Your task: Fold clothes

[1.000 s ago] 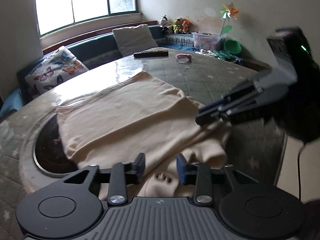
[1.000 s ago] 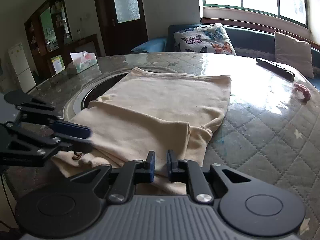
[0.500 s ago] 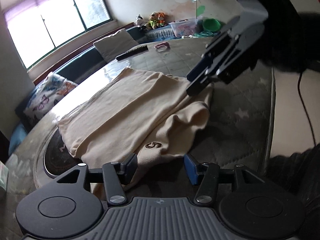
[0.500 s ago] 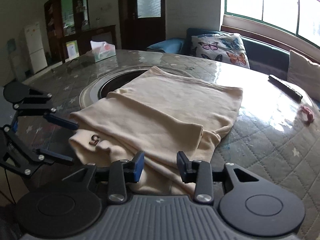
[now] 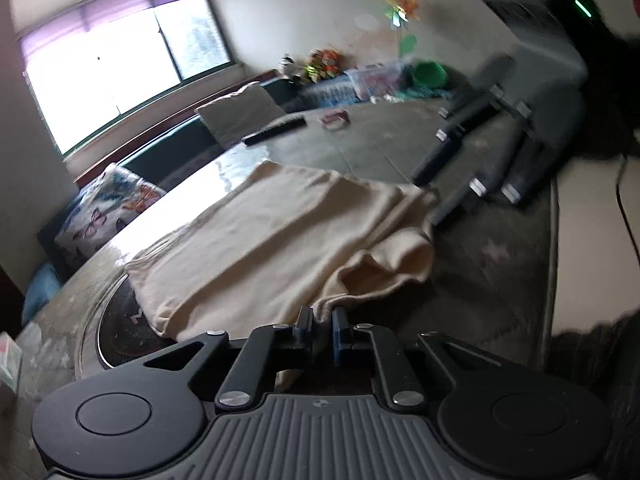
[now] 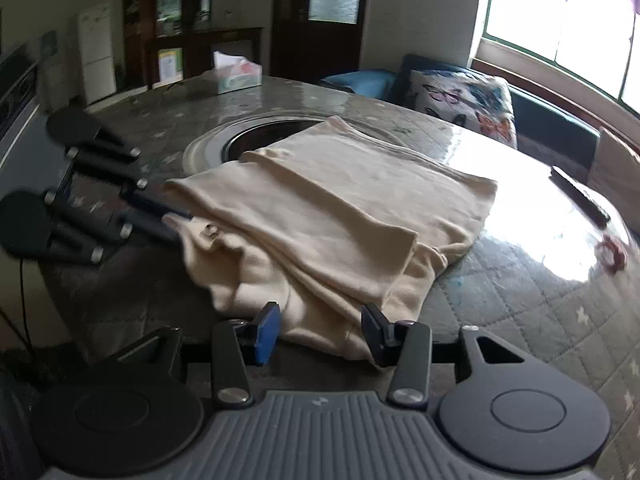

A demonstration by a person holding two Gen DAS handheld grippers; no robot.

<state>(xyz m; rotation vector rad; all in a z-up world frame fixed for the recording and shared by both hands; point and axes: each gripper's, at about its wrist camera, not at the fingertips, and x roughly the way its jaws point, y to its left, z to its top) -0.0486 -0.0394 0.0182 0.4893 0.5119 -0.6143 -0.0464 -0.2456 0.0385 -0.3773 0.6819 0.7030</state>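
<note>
A cream garment (image 5: pixel 280 240) lies partly folded on the round table, its near edge bunched. My left gripper (image 5: pixel 320 326) is shut on the near corner of the garment. In the right wrist view it (image 6: pixel 176 224) pinches the garment's left corner (image 6: pixel 200 236). My right gripper (image 6: pixel 320 330) is open, its fingers on either side of the garment's near edge (image 6: pixel 320 320). In the left wrist view it (image 5: pixel 428 200) sits open at the garment's far right corner.
The round table (image 6: pixel 520 300) has a quilted cover and a dark round inset (image 6: pixel 264 140). A tissue box (image 6: pixel 236 74), a remote (image 6: pixel 580 198) and a small pink item (image 6: pixel 610 250) lie on it. Cushions (image 5: pixel 116 204) line the bench beyond.
My left gripper has closed on the garment's near corner. My right gripper has opened wide and let go of the near edge. Both views have tilted and shifted.
</note>
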